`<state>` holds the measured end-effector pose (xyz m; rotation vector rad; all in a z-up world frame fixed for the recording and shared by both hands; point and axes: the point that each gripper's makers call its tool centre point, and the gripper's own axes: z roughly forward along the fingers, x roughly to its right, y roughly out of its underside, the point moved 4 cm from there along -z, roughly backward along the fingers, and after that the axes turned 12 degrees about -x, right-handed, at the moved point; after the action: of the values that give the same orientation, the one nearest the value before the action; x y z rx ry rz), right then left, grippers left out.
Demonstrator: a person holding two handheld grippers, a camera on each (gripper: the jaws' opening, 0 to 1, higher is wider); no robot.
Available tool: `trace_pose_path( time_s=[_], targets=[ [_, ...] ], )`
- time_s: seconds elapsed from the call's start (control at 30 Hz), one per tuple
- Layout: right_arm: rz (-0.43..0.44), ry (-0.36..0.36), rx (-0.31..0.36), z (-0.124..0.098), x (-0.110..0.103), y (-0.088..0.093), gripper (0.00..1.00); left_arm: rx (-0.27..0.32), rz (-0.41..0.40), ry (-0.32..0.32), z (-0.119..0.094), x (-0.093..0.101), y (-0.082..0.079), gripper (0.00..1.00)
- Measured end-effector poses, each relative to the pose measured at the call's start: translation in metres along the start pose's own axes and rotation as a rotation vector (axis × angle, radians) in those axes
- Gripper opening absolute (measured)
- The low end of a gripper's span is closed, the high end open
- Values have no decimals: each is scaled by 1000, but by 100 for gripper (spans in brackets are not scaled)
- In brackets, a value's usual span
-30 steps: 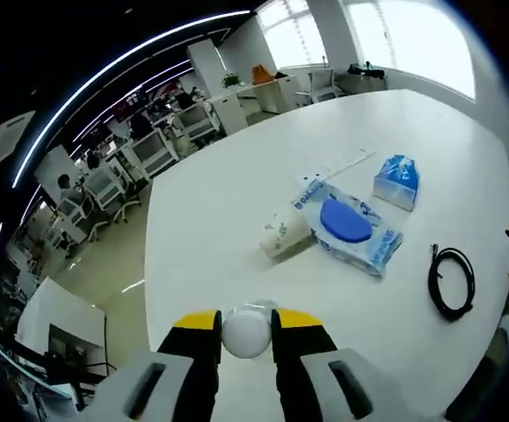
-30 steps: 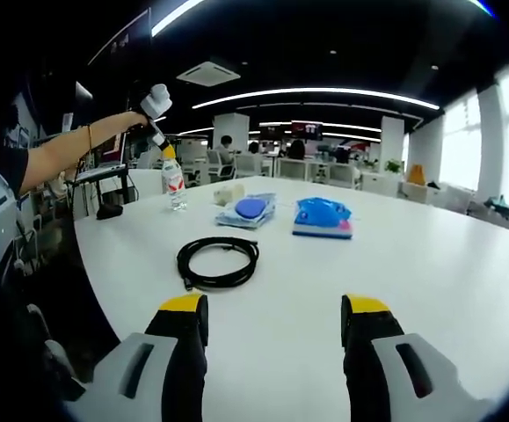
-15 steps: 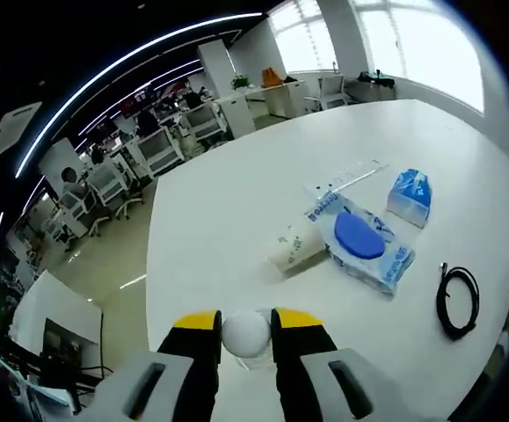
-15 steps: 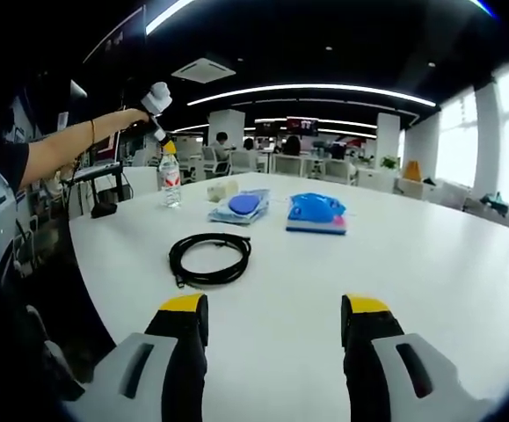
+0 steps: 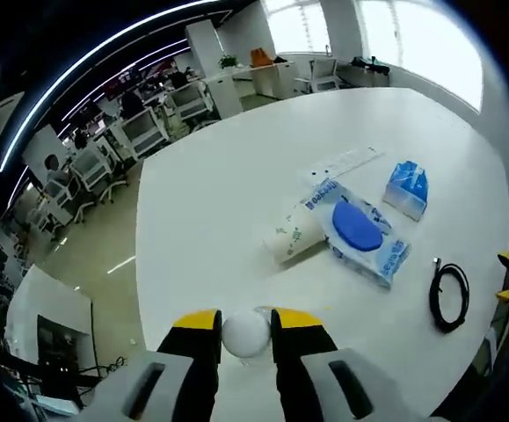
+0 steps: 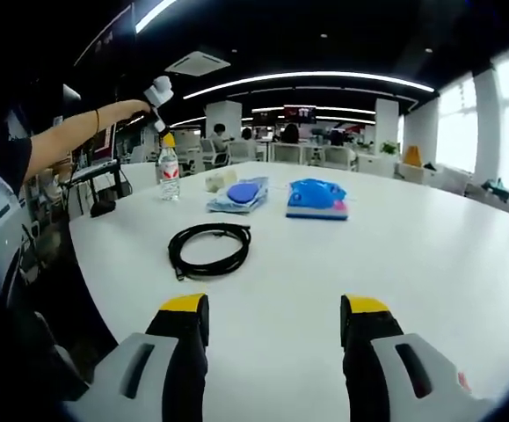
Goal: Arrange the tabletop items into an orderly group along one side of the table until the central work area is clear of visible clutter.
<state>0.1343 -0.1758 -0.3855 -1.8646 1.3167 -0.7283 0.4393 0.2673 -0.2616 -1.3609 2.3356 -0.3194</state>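
**Bottle going down at the desk edge, left side**

Water bottle (image 6: 168, 171) is upright on the white desk (image 5: 210, 202), directly under the left gripper (image 5: 245, 327), whose jaws are clamped on the white cap (image 5: 245, 334). In the right gripper view it stands at the near-left rim of the desk; I can't tell for sure whether the base is bearing weight.

Ahead of the left gripper: rolled paper cup (image 5: 291, 237), touching the wipes pack with blue lid (image 5: 359, 230); beyond, the white power strip (image 5: 340, 163) and blue tissue pack (image 5: 407, 185). Coiled black cable (image 5: 448, 294) is off to its right.

Right gripper (image 6: 272, 327) hovers low over bare desk, jaws wide apart, holding nothing; the cable lies ahead and left of it.

Judgement: placement step for the bottle. Next: confirm it's seated, release straight up without tipping it, then probably fetch the cable with the free gripper.
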Motion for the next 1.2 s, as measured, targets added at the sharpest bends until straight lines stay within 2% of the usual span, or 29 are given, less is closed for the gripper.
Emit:
trace_pose_path(
  time_s=[0.07, 0.17, 0.33, 0.5, 0.53, 0.57, 0.63, 0.8, 0.83, 0.87, 0.97, 1.03, 1.07, 1.1, 1.13, 1.17, 1.2],
  targets=[
    [7, 5, -7, 0, 1, 1, 58, -19, -38, 38, -1, 7, 7, 21],
    [12, 10, -5, 0, 2, 1, 58, -8, -60, 64, 0, 10, 9, 20],
    [3, 21, -22, 2, 4, 2, 57, -33, -32, 66, 1, 13, 6, 21],
    [4, 9, -27, 7, 1, 1, 57, -42, -1, 51, -2, 29, 15, 21],
    [1, 8, -28, 7, 1, 1, 57, -24, 11, 35, -4, 30, 14, 20],
    [0, 5, -28, 8, 0, 1, 57, 18, 11, 19, -7, 29, 10, 20],
    [1, -1, -27, 9, -1, 1, 57, 74, -22, -11, -14, 27, 6, 20],
    [2, -19, -30, 10, -4, 3, 57, 101, -51, -46, -31, 35, 27, 33],
    [2, -21, -31, 10, -4, 4, 57, 111, -58, -59, -31, 27, 26, 33],
    [0, -23, -33, 11, -4, 4, 57, 165, -81, -76, -33, 26, 26, 33],
    [-7, -31, -32, 11, -5, 3, 57, 245, -131, -76, -32, 22, 31, 34],
    [-7, -44, -19, 11, -7, 1, 58, 325, -165, -90, -31, 23, 38, 35],
    [-6, -51, -13, 12, -9, 0, 58, 393, -221, -115, -30, 16, 37, 36],
    [-3, -60, -6, 13, -11, 0, 58, 475, -262, -169, -29, 9, 41, 37],
    [-1, -65, -6, 14, -12, 0, 58, 533, -305, -214, -29, 5, 43, 37],
    [-1, -71, -6, 15, -14, 0, 58, 552, -288, -231, -27, 4, 45, 37],
    [-8, -79, -12, 17, -17, 0, 58, 568, -351, -267, -26, 0, 49, 37]
  ],
)
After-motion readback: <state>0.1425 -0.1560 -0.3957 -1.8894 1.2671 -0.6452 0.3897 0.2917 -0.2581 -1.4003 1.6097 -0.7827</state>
